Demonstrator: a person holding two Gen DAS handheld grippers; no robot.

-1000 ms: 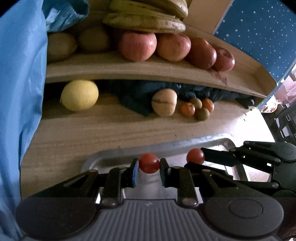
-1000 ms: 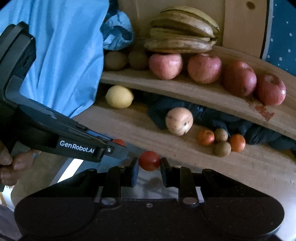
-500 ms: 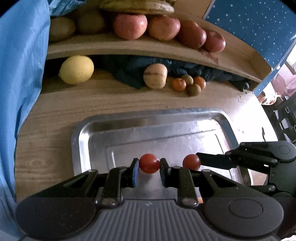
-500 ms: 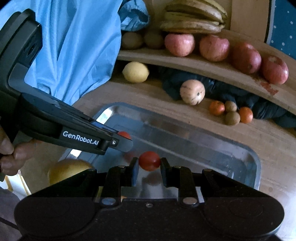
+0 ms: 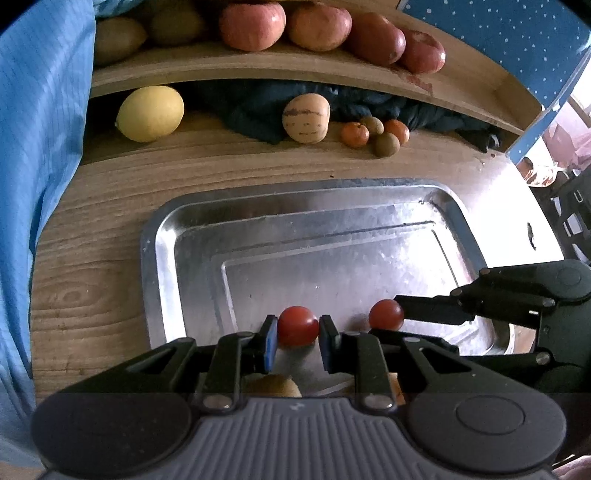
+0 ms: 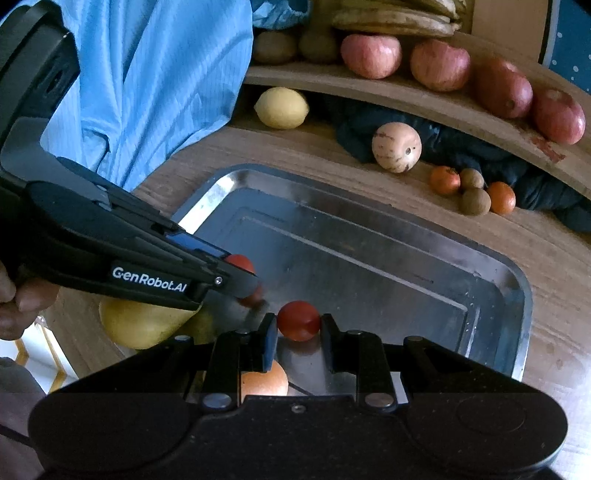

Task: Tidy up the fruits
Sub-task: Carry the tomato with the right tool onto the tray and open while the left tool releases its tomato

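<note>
My left gripper (image 5: 297,341) is shut on a small red tomato (image 5: 297,325) just above the near part of a steel tray (image 5: 258,221). My right gripper (image 6: 298,336) is shut on a second red tomato (image 6: 298,320) over the same tray (image 6: 406,236). In the left wrist view the right gripper (image 5: 391,317) comes in from the right with its tomato (image 5: 386,314). In the right wrist view the left gripper (image 6: 243,280) comes in from the left with its tomato (image 6: 240,263). A yellow fruit (image 6: 144,325) and an orange fruit (image 6: 264,380) lie under the grippers.
A wooden shelf (image 5: 258,70) at the back carries apples (image 5: 253,26). Below it lie a lemon (image 5: 150,112), a striped melon (image 5: 306,117), small oranges and brown fruits (image 5: 376,134) and a dark cloth (image 5: 406,107). A blue sleeve (image 5: 33,147) fills the left.
Both grippers, each still holding its tomato, have pulled back from the shelf and come down over the near part of the tray.
</note>
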